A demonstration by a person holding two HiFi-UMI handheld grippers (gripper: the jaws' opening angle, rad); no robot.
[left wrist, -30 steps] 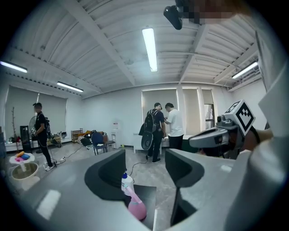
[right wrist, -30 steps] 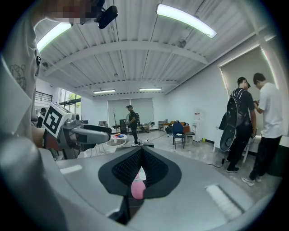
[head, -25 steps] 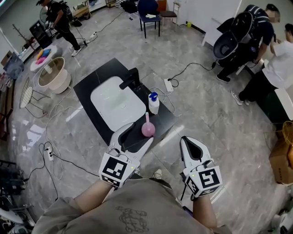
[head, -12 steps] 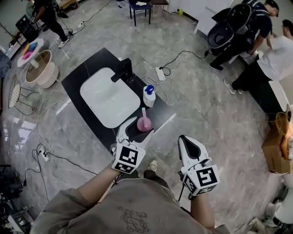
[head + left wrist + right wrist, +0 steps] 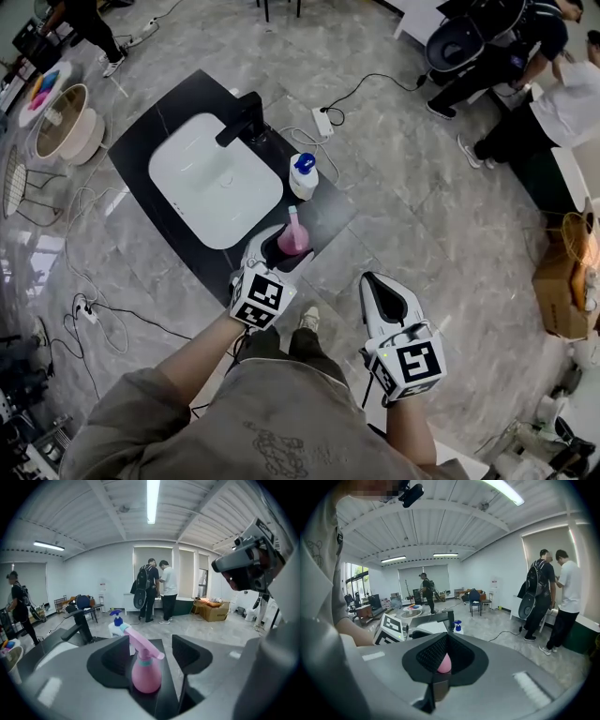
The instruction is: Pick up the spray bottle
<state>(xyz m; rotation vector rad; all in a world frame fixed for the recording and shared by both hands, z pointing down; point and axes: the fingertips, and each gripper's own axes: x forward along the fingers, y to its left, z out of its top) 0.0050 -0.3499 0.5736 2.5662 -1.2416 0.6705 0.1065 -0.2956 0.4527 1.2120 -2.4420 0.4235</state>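
Note:
A pink spray bottle [image 5: 292,239] stands upright near the front corner of the black counter [image 5: 328,217]. My left gripper [image 5: 285,248] is open, with one jaw on each side of the bottle. In the left gripper view the bottle [image 5: 146,670] sits between the black pads, with a gap showing on its right side. My right gripper [image 5: 376,283] hangs over the floor, to the right of the counter and nearer me, with its jaws together and nothing in them. In the right gripper view a bit of the pink bottle [image 5: 444,663] shows past the closed gripper [image 5: 446,660].
A white bottle with a blue pump cap [image 5: 302,175] stands behind the pink one, beside the white sink [image 5: 211,178] and black faucet [image 5: 242,117]. A power strip [image 5: 322,122] and cables lie on the floor. People stand at the upper right [image 5: 525,66]. A cardboard box [image 5: 562,286] sits at the right.
My left gripper has moved forward until its open jaws flank the pink bottle. The right gripper has stayed about where it was, still shut.

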